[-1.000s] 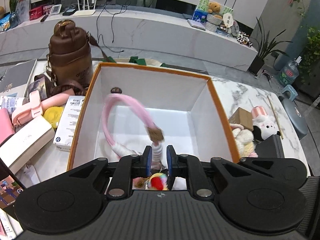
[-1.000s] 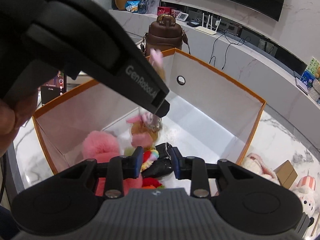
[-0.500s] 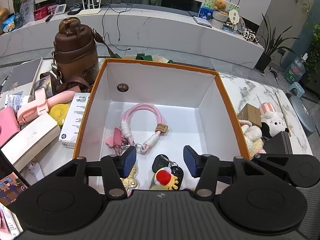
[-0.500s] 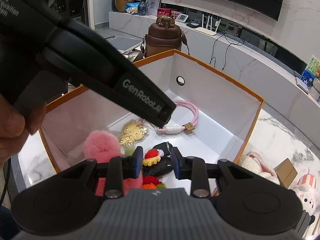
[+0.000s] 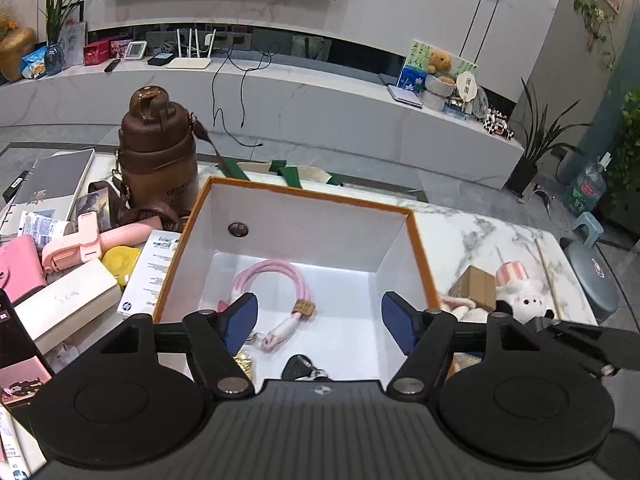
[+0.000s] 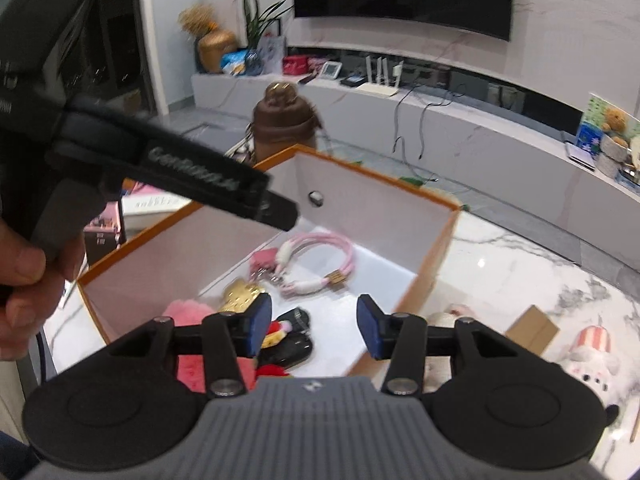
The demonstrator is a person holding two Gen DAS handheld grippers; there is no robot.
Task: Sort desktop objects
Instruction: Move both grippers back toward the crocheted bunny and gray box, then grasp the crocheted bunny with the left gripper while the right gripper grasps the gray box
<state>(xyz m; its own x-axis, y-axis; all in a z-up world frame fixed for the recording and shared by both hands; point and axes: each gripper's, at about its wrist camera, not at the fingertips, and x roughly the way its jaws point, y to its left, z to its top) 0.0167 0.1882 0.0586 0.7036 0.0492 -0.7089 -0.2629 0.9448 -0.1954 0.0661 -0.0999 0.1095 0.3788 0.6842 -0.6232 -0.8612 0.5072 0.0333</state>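
Hovering above the orange-rimmed box [image 5: 420, 240], the left claw [image 5: 319, 322] is standing wide apart and holding nothing. The right claw [image 6: 314, 328] is also spread, somewhat less widely, and is gripping nothing over the box's near end.

Inside the box, the pink lanyard [image 5: 276, 276] is lying curled in a loop on the white floor, its small brown tag [image 5: 304, 306] near the middle. A gold charm [image 6: 244, 294], a black key fob [image 6: 294, 346] and a pink pompom [image 6: 188, 312] are sitting toward the near end, close together.

Items are waiting on the marble tabletop [image 5: 480, 236] outside the box. To the right, a plush cow [image 5: 520, 300] and a small cardboard box [image 5: 472, 288] are lying just beside each other. To the left, a pink handheld fan [image 5: 92, 240], a white HP carton [image 5: 150, 272] and a brown bottle [image 5: 160, 160] are crowding together.

The plush is probably light and soft, so pinching its body should be working well. The carton looks stiff and smooth; gripping it across its narrow edges seems safest. The bottle is likely heavy, and its top handle is offering the best hold.
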